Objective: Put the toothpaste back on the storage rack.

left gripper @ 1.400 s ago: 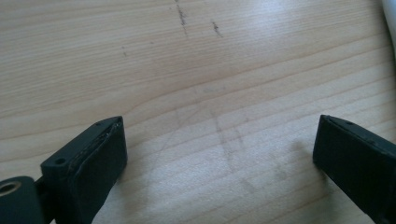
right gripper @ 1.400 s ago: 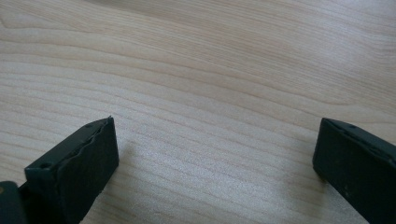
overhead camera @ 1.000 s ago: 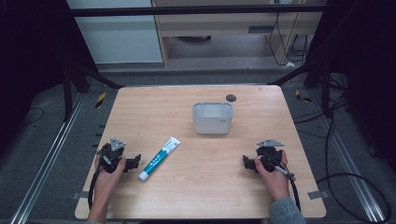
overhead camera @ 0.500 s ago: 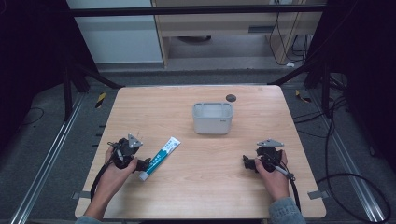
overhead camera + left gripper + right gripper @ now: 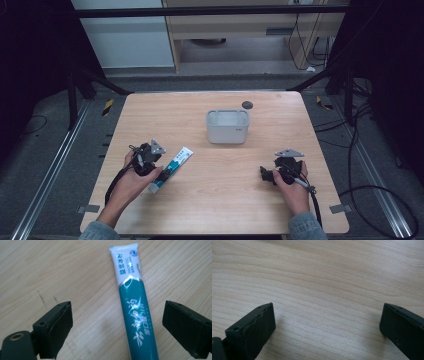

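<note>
On the pale wooden bench [image 5: 215,200] we see a teal-and-white toothpaste tube [image 5: 171,168] lying flat at the near left, between the spread jaws of our left gripper [image 5: 117,327], which does not touch it. Our right gripper [image 5: 264,174] rests at the near right, jaws wide apart over bare wood.

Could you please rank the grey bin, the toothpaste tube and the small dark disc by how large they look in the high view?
1. grey bin
2. toothpaste tube, longer than it is wide, partly under the left gripper
3. small dark disc
</note>
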`<state>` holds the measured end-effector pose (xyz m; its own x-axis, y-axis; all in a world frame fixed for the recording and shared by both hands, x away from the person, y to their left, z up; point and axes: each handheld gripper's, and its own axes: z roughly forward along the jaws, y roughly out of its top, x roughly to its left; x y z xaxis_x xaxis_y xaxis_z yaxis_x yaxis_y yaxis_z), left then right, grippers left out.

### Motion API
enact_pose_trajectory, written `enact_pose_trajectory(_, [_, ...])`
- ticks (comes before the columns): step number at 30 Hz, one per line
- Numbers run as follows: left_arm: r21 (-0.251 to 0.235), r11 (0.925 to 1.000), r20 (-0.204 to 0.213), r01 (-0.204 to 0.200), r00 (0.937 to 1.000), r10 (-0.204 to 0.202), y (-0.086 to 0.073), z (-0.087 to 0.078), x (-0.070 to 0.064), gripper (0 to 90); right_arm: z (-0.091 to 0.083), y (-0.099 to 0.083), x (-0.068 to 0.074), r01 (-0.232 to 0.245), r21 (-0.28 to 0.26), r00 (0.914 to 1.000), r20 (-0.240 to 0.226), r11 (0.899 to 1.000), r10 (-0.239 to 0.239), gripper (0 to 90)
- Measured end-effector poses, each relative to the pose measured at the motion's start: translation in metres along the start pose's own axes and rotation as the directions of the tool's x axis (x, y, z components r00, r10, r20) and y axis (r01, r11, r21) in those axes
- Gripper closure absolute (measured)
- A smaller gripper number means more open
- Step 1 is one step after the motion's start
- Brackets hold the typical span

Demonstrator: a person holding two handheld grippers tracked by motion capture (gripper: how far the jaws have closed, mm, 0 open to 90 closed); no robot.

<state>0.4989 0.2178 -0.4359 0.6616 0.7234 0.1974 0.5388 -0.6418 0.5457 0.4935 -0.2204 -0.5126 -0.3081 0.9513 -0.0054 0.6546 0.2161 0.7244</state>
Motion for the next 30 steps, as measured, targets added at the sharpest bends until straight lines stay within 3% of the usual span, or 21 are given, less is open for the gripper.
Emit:
enact_pose_trajectory(3, [0.004, 0.9999, 0.006, -0.012, 0.9999, 0.012, 0.008, -0.001, 0.0, 6.8, 0.0, 0.0, 0.0, 0.0, 0.0, 1.0, 0.0, 1.0, 0.0, 0.6])
enact_pose_trajectory(6, [0.0, 1.0, 0.037, 0.004, 0.9993, -0.005, 0.012, 0.0, 0.004, 5.0, 0.0, 0.0, 0.0, 0.001, 0.0, 1.0, 0.001, 1.0, -0.001, 0.6])
enact_pose_trajectory(12, [0.036, 0.9983, 0.037, 0.045, 0.9983, -0.046, 0.019, 0.0, 0.018, 5.9, 0.0, 0.0, 0.0, 0.0, 0.0, 1.0, 0.0, 1.0, 0.0, 0.6])
enact_pose_trajectory(16, [0.07, 0.9966, 0.026, 0.044, 0.9986, -0.046, 0.024, -0.001, 0.018, 7.1, 0.0, 0.0, 0.0, 0.001, 0.0, 1.0, 0.001, 1.0, -0.001, 0.6])
enact_pose_trajectory(20, [0.102, 0.9939, 0.044, 0.042, 0.998, -0.047, 0.028, 0.002, 0.015, 11.5, -0.001, -0.002, 0.001, -0.006, -0.002, 1.0, 0.007, 1.0, 0.006, 0.7])
enact_pose_trajectory(24, [0.129, 0.9911, 0.03, 0.032, 0.9989, -0.036, 0.035, 0.003, 0.012, 15.0, -0.002, -0.002, 0.002, -0.01, 0.0, 0.9999, 0.006, 1.0, 0.01, 0.7])
enact_pose_trajectory(30, [0.166, 0.9858, 0.06, 0.026, 0.9975, -0.037, 0.039, 0.008, 0.011, 23.6, -0.002, -0.002, 0.002, -0.01, 0.0, 0.9999, 0.005, 1.0, 0.01, 0.7])
